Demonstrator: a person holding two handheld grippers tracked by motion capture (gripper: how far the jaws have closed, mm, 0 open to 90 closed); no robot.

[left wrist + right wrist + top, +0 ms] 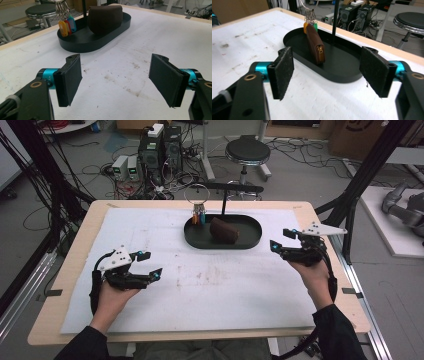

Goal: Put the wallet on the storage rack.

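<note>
The brown wallet (223, 230) stands on its edge inside the black oval tray (254, 238), near the tray's middle, and the bunch of keys (199, 213) with coloured tags hangs from the tray's upright stand at the left end. Judged from this layout, placement of the wallet appears complete, and no item lies loose on the white mat (210, 285). The remaining work, if any, is likely limited to withdrawing the hands. The right gripper (284, 240) is held to the right of the tray, apart from it, with jaws spread wide and nothing between the pads; in the right gripper view the wallet (315, 47) lies ahead of the jaws, zipper end facing the camera. The left gripper (150, 265) is released as well, empty, held low over the mat at the near left, well apart from the tray. In the left gripper view the wallet (105, 18) sits ahead, beyond the open pads.
</note>
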